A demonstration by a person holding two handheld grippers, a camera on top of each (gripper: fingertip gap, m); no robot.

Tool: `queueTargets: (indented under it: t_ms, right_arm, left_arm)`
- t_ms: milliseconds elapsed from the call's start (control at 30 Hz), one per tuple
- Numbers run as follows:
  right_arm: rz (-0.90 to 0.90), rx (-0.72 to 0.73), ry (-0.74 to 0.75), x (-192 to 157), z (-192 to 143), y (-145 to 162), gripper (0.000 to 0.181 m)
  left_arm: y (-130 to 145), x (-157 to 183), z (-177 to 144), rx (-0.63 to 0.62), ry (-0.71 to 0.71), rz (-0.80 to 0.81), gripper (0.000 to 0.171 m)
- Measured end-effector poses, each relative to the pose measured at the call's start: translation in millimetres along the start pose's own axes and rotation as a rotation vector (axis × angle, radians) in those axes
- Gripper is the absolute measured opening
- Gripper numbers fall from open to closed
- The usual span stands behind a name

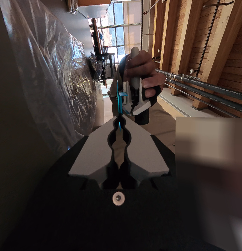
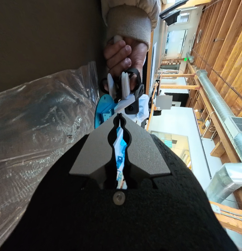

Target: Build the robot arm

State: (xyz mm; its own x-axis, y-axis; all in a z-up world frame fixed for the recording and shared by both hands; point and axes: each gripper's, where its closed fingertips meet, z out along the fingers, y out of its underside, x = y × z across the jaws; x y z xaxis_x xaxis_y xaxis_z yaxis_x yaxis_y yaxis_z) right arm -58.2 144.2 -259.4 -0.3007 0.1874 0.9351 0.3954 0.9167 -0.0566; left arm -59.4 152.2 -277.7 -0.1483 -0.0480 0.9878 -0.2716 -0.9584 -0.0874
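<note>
My left gripper (image 1: 119, 117) is shut on the edge of a thin blue metal plate (image 1: 119, 100), which I see edge-on with a small blue bracket (image 1: 123, 94) sticking out of it. My right gripper (image 1: 131, 114), held by a hand (image 1: 139, 67), hovers just beside that plate. In the right wrist view the right gripper (image 2: 119, 115) has its tips together with nothing visible between them. It points at the round blue plate (image 2: 104, 103) and its perforated bracket (image 2: 108, 115). The left gripper (image 2: 118, 101), held by a hand (image 2: 117, 54), clamps the plate there.
A bulky thing wrapped in clear plastic film (image 1: 56, 74) fills the left of both views (image 2: 36, 122). Through the right gripper's gap several small blue parts (image 2: 120, 156) lie on a white surface. Wooden beams (image 1: 185, 40), dark pipes (image 1: 199, 84) and silver ducts (image 2: 219, 108) run along the right.
</note>
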Motion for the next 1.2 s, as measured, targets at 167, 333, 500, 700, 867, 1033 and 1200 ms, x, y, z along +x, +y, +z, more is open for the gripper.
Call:
queueTargets:
  t_ms: [167,333,500,700,867,1033,1200]
  right_arm:
    - [0.038,0.021,-0.042,-6,5,-2,0.000]
    - [0.046,0.009,-0.090,-12,6,1,0.000]
    - [0.098,0.011,-0.131,-14,6,1,0.000]
    - [0.183,0.012,-0.169,-14,6,2,0.000]
    - [0.227,0.003,-0.176,-12,6,2,0.000]
    - [0.699,0.004,-0.336,-3,1,-4,0.000]
    - [0.956,0.079,-0.709,-18,-14,-31,0.040]
  left_arm:
    - [0,-1,-1,-0.002,-0.014,0.012,0.000]
    - [0,-3,0,-0.003,-0.026,0.015,0.000]
    - [1,-3,1,-0.008,-0.029,0.018,0.000]
    - [0,-2,0,-0.003,-0.023,0.013,0.000]
    - [0,-2,0,-0.001,-0.023,0.014,0.000]
    - [2,-1,1,-0.014,-0.017,0.016,0.000]
    - [6,0,2,-0.040,-0.009,0.017,0.000]
